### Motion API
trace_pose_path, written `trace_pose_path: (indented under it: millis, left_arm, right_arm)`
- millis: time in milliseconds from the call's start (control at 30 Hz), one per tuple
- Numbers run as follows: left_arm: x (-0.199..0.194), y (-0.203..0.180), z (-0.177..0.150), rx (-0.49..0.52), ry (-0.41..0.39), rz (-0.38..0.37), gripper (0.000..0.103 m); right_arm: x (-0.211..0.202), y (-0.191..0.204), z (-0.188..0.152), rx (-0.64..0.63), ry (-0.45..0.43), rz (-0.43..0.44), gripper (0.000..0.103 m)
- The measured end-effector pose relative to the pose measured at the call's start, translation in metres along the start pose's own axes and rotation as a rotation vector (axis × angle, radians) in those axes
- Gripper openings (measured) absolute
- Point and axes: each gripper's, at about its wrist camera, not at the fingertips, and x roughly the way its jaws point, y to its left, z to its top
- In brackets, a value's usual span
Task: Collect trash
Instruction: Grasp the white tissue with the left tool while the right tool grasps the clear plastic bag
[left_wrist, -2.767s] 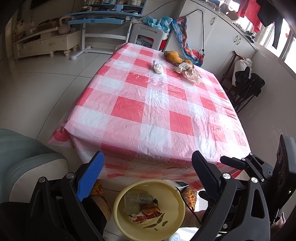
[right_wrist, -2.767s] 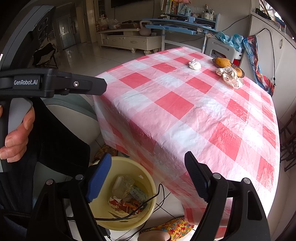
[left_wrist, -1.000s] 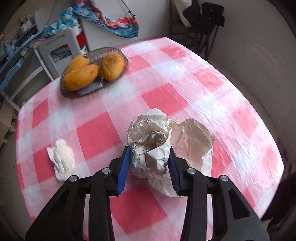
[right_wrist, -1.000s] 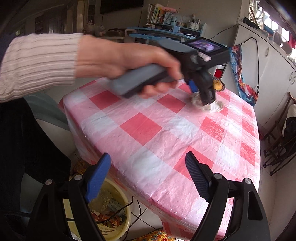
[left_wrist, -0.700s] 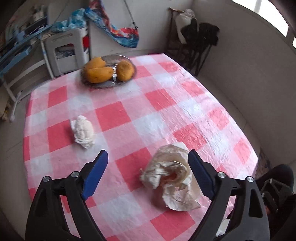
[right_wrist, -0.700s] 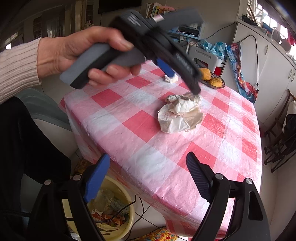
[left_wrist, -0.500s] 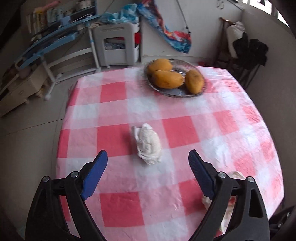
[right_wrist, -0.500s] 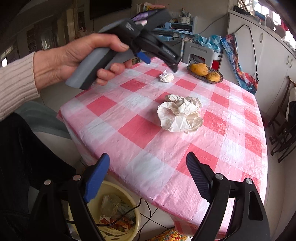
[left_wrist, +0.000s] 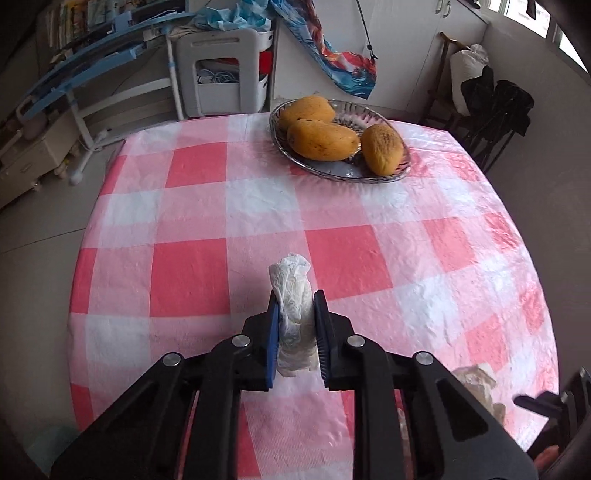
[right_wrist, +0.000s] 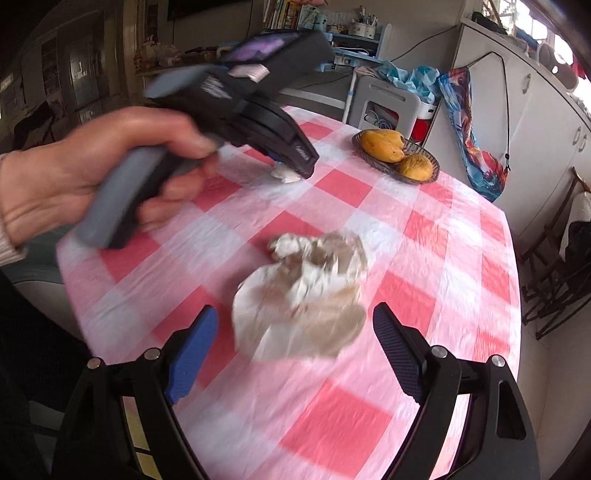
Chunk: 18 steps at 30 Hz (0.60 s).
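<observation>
Left wrist view: going left to right, the checked cloth of the bench (left_wrist: 192, 280) fills the frame, and near its middle the left gripper (left_wrist: 295, 336) has its fingers closed on a white crumpled tissue (left_wrist: 293, 295). The wad stands upright between the pads, its top poking out above them and its lower end hanging below, so the grip is across its middle; whether it has left the cloth I cannot tell. Beyond it, towards the far right of the bench, a glass dish (left_wrist: 340, 168) carries three mangoes (left_wrist: 323, 140), well apart from the tissue and, I judge, not trash. At the lower right edge a scrap of the crumpled brown paper (left_wrist: 476, 384) just shows.

In the right wrist view, the person's left hand (right_wrist: 85, 177) wraps the handle at the left, tilting that gripper down so its tips meet the tissue on the cloth. Centre frame, the brown paper lies loose on the bench, blurred by motion. The right gripper (right_wrist: 295, 345) hovers near it with its fingers spread wide, one on each side and neither touching, apparently lined up to take it.

There is printing on the side of the left gripper's body, but it is too blurred to read; nothing else bears legible writing.
</observation>
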Motion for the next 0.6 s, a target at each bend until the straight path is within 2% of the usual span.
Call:
trace_pose_path:
  millis: [67, 133, 167, 200, 233, 267, 300, 600]
  left_arm:
    - [-0.013, -0.003, -0.007, 0.008, -0.008, -0.028, 0.017]
    - [-0.029, -0.005, -0.016, 0.006, -0.016, -0.065, 0.017]
    - [-0.036, -0.004, -0.021, -0.008, -0.021, -0.085, 0.017]
    - [-0.044, -0.002, -0.027, -0.021, -0.025, -0.105, 0.017]
    - [-0.051, -0.002, -0.033, -0.033, -0.032, -0.122, 0.017]
    - [-0.057, -0.001, -0.037, -0.04, -0.037, -0.129, 0.017]
    - [-0.064, 0.0, -0.042, -0.05, -0.045, -0.136, 0.017]
    - [-0.115, 0.014, -0.092, -0.166, -0.11, -0.162, 0.017]
  right_arm:
    - [0.01, -0.004, 0.006, 0.005, 0.01, 0.006, 0.082]
    - [0.019, -0.008, 0.007, 0.027, 0.025, 0.036, 0.075]
    - [0.025, -0.011, 0.005, 0.049, 0.045, 0.062, 0.056]
    - [0.027, -0.012, 0.003, 0.065, 0.051, 0.076, 0.047]
    - [0.027, -0.013, 0.0, 0.073, 0.047, 0.089, 0.045]
    - [0.025, -0.012, 0.001, 0.071, 0.046, 0.092, 0.036]
    - [0.023, -0.011, 0.0, 0.065, 0.043, 0.096, 0.015]
    - [-0.018, -0.017, -0.007, 0.108, -0.048, 0.114, 0.007]
